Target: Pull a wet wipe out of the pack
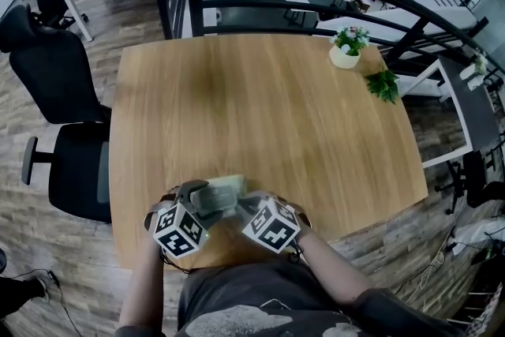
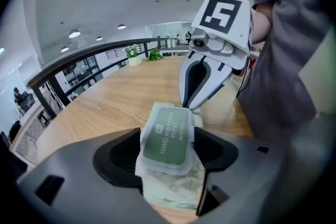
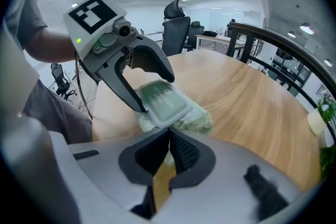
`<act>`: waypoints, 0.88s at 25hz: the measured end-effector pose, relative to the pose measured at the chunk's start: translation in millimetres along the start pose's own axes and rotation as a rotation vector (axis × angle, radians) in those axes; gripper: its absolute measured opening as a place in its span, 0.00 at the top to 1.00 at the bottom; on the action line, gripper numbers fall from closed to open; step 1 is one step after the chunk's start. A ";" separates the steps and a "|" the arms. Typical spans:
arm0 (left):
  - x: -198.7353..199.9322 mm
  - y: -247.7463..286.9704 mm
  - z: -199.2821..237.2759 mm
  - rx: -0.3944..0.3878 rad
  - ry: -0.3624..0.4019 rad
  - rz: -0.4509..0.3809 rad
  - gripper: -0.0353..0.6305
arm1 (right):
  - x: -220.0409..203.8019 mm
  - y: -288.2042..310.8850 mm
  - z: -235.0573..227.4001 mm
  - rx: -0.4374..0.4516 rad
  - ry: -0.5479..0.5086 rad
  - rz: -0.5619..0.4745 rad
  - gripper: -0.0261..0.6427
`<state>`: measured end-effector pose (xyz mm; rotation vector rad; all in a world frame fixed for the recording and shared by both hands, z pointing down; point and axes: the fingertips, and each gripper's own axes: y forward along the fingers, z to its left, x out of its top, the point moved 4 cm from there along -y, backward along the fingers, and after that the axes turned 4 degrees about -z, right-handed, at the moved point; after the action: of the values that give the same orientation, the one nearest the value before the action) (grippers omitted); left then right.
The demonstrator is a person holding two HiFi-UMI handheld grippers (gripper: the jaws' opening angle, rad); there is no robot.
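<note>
- Green plastic lid [image 2: 167, 136] up, the wet wipe pack [image 1: 215, 197] sits just above the desk [image 1: 260, 106] at its near edge, close to the person's body and held between the two grippers.
- Left gripper [image 2: 165, 150]: its jaws are clamped on the pack's two long sides, with the soft wrapper bulging a little below the lid.
- Right gripper [image 2: 188, 105]: its jaws are pressed together, and the tips touch the far short edge of the lid. Whether they have caught the lid's lip I cannot tell.
- The lid lies flat and closed and no wipe shows, so I judge the step in hand to be lifting the lid.
- To do it well, hook or nip only the lid's front lip, not the wrapper under it, and swing it up about its hinge, not straight away from the pack.
- The left grip should stay firm on the sides but not crush the pack, because a squeezed wrapper could buckle and hide the opening.
- Once the lid stands open, the right jaws need to spread, reach in and close on a single wipe's corner.
- The main risk is the soft pack slipping or twisting in the left jaws as the lid resists.
</note>
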<state>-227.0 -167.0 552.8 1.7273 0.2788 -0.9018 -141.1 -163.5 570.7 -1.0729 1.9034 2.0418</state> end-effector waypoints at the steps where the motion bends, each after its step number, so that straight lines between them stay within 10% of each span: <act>1: 1.4 -0.8 -2.0 0.038 0.033 0.001 0.48 | -0.2 -0.2 -0.2 0.000 0.001 -0.001 0.92; 6: 5.0 -5.0 -11.3 0.171 0.147 0.016 0.48 | 0.7 -2.2 1.0 -0.002 -0.003 -0.002 0.92; 22: 13.6 -4.7 -24.9 0.017 0.221 0.095 0.81 | 1.8 -1.2 1.0 -0.008 -0.033 0.005 0.92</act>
<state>-209.9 -146.3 542.4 1.8427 0.3320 -0.6475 -142.1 -163.0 568.6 -1.0307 1.8855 2.0579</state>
